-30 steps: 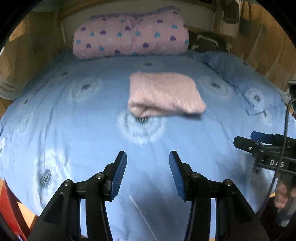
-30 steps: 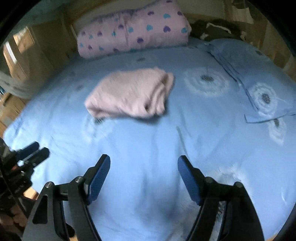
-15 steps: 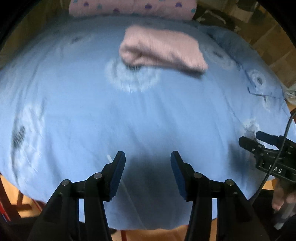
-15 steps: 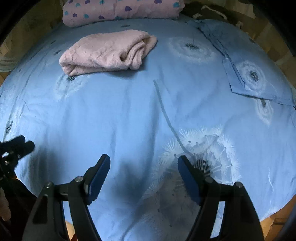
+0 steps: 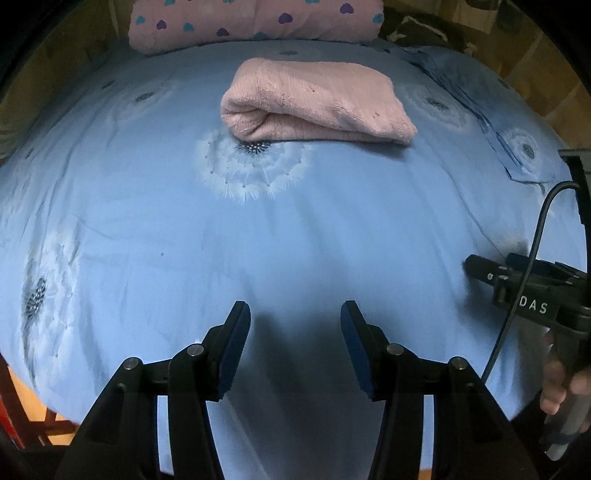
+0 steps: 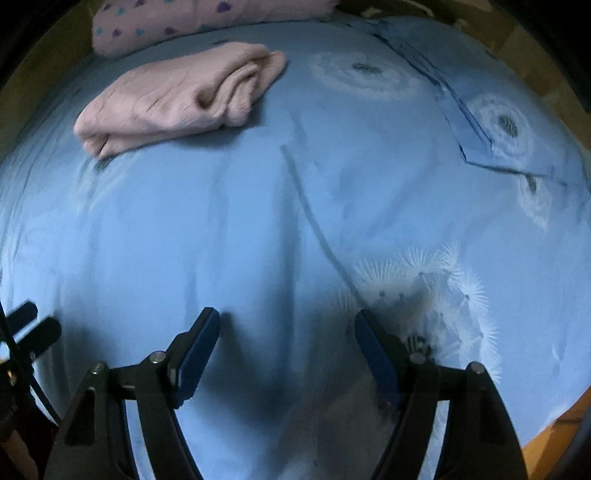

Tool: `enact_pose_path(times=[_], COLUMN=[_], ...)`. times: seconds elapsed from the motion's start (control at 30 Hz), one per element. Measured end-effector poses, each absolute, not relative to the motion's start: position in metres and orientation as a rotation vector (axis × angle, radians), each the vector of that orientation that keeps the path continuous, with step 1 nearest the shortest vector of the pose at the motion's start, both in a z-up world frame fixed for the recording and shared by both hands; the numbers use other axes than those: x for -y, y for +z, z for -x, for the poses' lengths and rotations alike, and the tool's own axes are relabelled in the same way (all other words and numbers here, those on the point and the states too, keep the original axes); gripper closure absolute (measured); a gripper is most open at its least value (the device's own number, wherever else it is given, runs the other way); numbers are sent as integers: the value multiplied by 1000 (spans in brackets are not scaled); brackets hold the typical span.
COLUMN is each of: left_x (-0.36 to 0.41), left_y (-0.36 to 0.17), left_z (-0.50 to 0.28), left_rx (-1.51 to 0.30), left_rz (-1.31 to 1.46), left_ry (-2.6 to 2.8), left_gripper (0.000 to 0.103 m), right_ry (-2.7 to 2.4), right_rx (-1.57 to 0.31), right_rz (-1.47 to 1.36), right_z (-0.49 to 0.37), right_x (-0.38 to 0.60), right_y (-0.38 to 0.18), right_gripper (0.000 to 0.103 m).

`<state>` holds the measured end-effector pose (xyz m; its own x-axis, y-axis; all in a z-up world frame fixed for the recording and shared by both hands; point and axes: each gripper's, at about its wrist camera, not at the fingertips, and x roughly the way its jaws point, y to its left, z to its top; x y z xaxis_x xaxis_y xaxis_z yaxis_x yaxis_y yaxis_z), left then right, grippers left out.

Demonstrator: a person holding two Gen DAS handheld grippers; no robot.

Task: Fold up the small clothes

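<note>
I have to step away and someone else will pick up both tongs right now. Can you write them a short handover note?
Left tongs: open, empty, over bare blue bedsheet.
Right tongs: open wider, empty, also over bare sheet.
Pink garment: folded into a compact bundle, lying mid-bed in front of the heart-print pillow, touched by neither tongs.
Done: this piece looks folded.
Left: no other loose clothes in view; check around for more.

Blue dandelion-print bed point(image 5: 295, 229), folded pink garment point(image 5: 317, 101), heart-print bedding roll point(image 5: 255, 18)

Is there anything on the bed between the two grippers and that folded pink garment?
Nothing visible. Only bare blue bedspread lies between the left gripper, the right gripper and the folded pink garment.
</note>
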<state>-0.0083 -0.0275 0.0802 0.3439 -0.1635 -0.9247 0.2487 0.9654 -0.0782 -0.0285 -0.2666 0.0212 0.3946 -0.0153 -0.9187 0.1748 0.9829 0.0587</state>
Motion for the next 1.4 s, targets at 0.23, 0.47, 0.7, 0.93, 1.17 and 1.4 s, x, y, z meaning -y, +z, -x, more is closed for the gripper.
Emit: enact_pose_path(times=[0.23, 0.47, 0.7, 0.93, 1.17, 1.4], left_x=[34, 42, 52, 56, 62, 60], left_y=[54, 47, 40, 32, 27, 21], left_z=[-15, -38, -67, -86, -108, -117], left_rx=[-1253, -1215, -1185, -1164, -1122, -1038], left_rz=[-79, -66, -70, -66, -101, -97], left_ry=[-229, -208, -209, -193, -189, -210], left_gripper=[71, 58, 46, 38, 25, 16], right_ry=[-112, -83, -122, -163, -122, -34], right_rx=[-1139, -1136, -1129, -1130, -1045, -973], right_rz=[-128, -80, -71, -79, -23, 20], right_z=[13, -12, -41, -62, -76, -95], right_x=[271, 263, 258, 251, 249, 253], right_y=[12, 3, -5, -5, -7, -9], right_gripper=[23, 16, 2, 0, 0, 0])
